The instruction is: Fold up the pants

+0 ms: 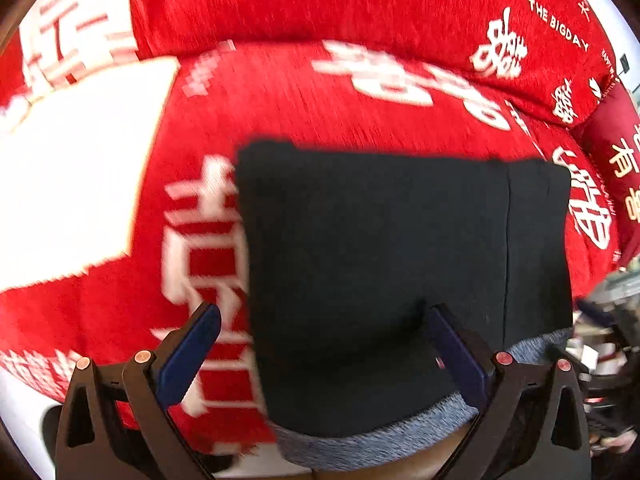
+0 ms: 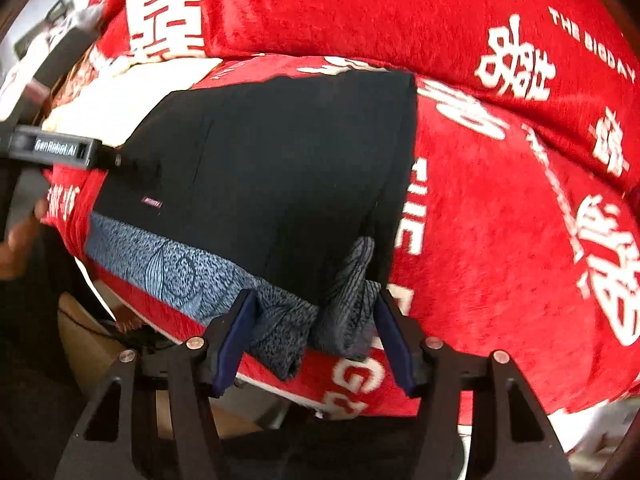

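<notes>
The black pants [image 1: 380, 260] lie folded into a rectangle on a red printed blanket [image 1: 280, 92], with a grey-blue waistband [image 1: 360, 440] at the near edge. My left gripper [image 1: 324, 340] is open above the pants' near left part, one finger over the blanket, one over the fabric. In the right wrist view the pants [image 2: 280, 160] show with the waistband [image 2: 160, 256] along the near edge. My right gripper [image 2: 314, 332] is open around a bunched corner of the waistband [image 2: 344, 312]. The left gripper's body [image 2: 56, 148] shows at the far left.
A red pillow [image 1: 360, 0] with white characters lies behind the pants. A white patch [image 1: 68, 184] of bedding lies to the left. The bed's near edge [image 2: 344, 400] drops off below the waistband. A dark red cushion [image 1: 616, 152] sits at the right.
</notes>
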`<state>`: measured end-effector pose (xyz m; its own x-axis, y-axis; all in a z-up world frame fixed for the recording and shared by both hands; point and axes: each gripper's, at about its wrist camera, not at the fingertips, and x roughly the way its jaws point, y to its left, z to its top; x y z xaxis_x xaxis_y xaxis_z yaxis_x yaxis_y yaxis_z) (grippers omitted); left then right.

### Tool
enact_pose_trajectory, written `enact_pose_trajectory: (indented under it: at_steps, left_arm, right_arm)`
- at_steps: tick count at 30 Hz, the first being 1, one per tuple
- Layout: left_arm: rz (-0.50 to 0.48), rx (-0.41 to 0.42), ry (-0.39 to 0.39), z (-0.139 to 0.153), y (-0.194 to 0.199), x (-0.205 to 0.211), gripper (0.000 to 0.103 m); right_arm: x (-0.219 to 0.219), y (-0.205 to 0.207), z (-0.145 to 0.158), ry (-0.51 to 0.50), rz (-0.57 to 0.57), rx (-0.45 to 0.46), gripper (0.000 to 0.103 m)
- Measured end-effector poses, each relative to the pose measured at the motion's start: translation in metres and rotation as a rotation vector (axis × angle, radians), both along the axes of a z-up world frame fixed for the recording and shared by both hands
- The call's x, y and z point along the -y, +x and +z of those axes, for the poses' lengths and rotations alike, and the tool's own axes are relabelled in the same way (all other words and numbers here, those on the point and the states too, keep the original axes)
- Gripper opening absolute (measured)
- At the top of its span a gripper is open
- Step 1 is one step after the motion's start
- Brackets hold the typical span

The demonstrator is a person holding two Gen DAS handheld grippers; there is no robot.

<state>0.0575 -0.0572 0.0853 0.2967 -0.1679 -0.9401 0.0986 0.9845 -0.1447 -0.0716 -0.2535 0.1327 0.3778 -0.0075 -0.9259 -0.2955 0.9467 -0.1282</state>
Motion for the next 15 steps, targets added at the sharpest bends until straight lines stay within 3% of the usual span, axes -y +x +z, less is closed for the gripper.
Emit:
enact_pose_trajectory:
  at_steps: [1, 4, 8, 12, 15]
  left_arm:
    - [0.022, 0.032, 0.042, 0.006, 0.003, -0.002, 0.103]
    - [0.096, 0.046, 0.107, 0.008, 0.016, -0.012, 0.103]
    - [0.204, -0.001, 0.062, 0.004, 0.036, -0.027, 0.103]
    - [0.22, -0.001, 0.139, -0.001, 0.055, -0.028, 0.103]
    - [0.216, -0.053, 0.132, -0.015, 0.068, -0.034, 0.103]
  right_arm:
    - [0.003, 0.002, 0.007, -0.026, -0.025, 0.019, 0.089]
    - [0.008, 0.014, 0.034, -0.019, -0.104, 0.11, 0.091]
    - [-0.022, 0.039, 0.051, 0.122, -0.072, 0.177, 0.091]
    - [-0.067, 0.073, 0.034, 0.064, 0.05, 0.207, 0.091]
    - [-0.056, 0.118, -0.006, 0.005, -0.027, 0.096, 0.091]
